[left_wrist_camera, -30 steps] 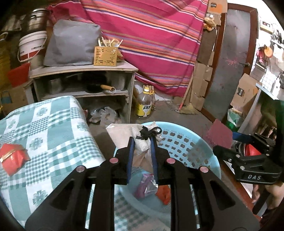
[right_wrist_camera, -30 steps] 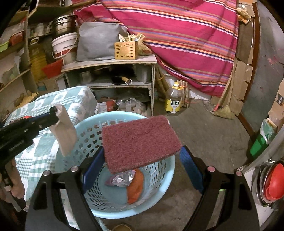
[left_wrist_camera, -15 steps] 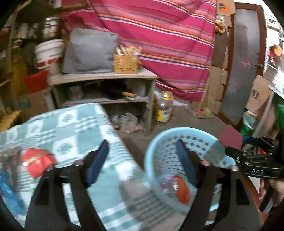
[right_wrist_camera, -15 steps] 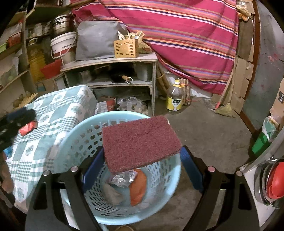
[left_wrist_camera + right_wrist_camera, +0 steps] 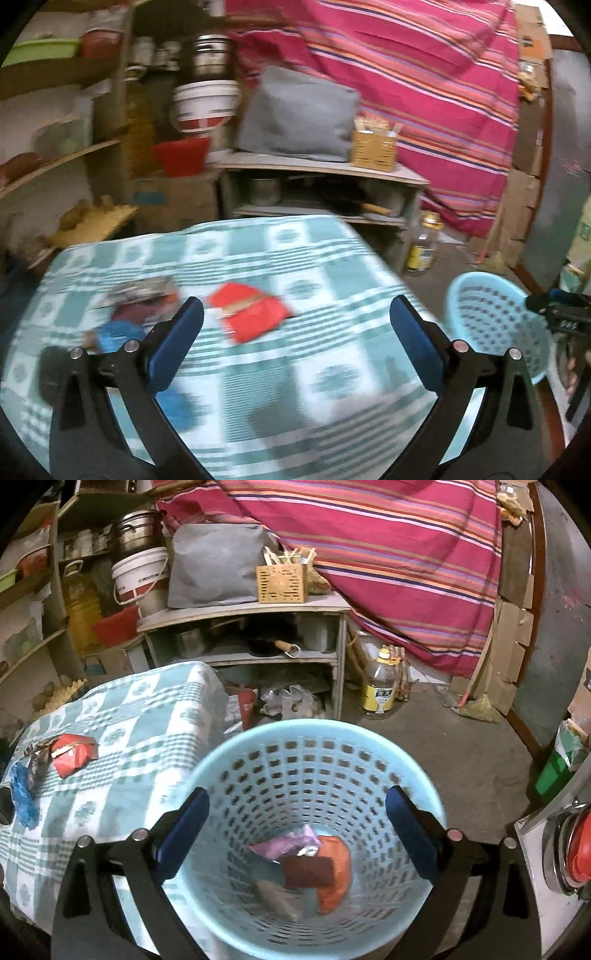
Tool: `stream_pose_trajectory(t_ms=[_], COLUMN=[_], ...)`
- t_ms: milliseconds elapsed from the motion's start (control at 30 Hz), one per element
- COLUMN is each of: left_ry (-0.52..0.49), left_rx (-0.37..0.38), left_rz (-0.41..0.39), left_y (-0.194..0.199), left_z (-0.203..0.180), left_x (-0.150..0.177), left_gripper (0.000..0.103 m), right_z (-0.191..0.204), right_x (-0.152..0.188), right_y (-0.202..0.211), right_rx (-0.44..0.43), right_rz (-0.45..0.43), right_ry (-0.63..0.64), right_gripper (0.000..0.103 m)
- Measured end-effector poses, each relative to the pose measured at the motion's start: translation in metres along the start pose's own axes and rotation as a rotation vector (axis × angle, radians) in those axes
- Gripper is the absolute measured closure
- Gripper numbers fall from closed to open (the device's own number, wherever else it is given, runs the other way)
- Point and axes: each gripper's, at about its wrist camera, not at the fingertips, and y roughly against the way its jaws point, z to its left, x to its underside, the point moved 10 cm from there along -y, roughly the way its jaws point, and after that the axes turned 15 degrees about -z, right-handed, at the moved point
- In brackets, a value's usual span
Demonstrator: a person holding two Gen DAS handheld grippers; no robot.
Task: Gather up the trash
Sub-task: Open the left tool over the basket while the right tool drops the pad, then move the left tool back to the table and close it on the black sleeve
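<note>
1. Behind everything a pink striped cloth [image 5: 388, 554] is hung, and a grey wooden shelf unit [image 5: 243, 609] is seen before it with a grey bag [image 5: 214, 565] and a small slotted wooden box [image 5: 282, 583] on top.
2. On the concrete floor beside the shelf unit a clear plastic bottle with a yellow label [image 5: 380, 686] is stood upright.
3. A table covered by a green and white checked cloth [image 5: 332, 266] is seen at the left, and a light blue perforated plastic basket [image 5: 317, 738] is placed on the floor just beside its corner.
4. Inside the basket a dark red scouring pad [image 5: 308, 869], an orange wrapper [image 5: 334, 875], a purple foil wrapper [image 5: 284, 843] and a pale brownish scrap [image 5: 277, 897] are found lying on the bottom.
5. The right gripper [image 5: 297, 827] is held above the basket's mouth; its jaws have just been opening further and are spread wide, with nothing between them.
6. The left gripper [image 5: 295, 336] is pointed over the table; its jaws have just been opened to their widest and nothing is gripped.
7. On the cloth a crumpled red packet [image 5: 251, 310] lies just ahead of the left gripper, untouched.
8. Near the packet's left, a blue crumpled item [image 5: 22, 794] and a dark wrapper [image 5: 142, 299] are seen, blurred in the left wrist view.
</note>
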Motion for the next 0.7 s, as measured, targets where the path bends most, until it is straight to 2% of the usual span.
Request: stream_pose_trajectory(t_ms=[233, 433, 533, 700], left_ry=[-0.005, 0.034, 0.084, 0.135], left_rx=[-0.196, -0.321, -0.349, -0.359], left_rz=[-0.001, 0.054, 0.087, 0.155], left_y=[0.027, 0.039, 0.039, 0.028], left_z=[0.118, 0.206, 0.234, 0.256], left_x=[0.014, 0.051, 0.071, 0.095], left_gripper=[0.006, 0.005, 0.006, 0.006], right_z=[0.075, 0.134, 0.158, 0.187], right_x=[0.004, 0.019, 0.026, 0.032], right_y=[0.005, 0.009, 0.009, 0.007], right_rx=[-0.05, -0.101, -0.109, -0.126], right_rz=[-0.024, -0.026, -0.02, -0.016], right_ry=[0.044, 0.093, 0.124, 0.146], right_gripper=[0.009, 0.009, 0.009, 0.009])
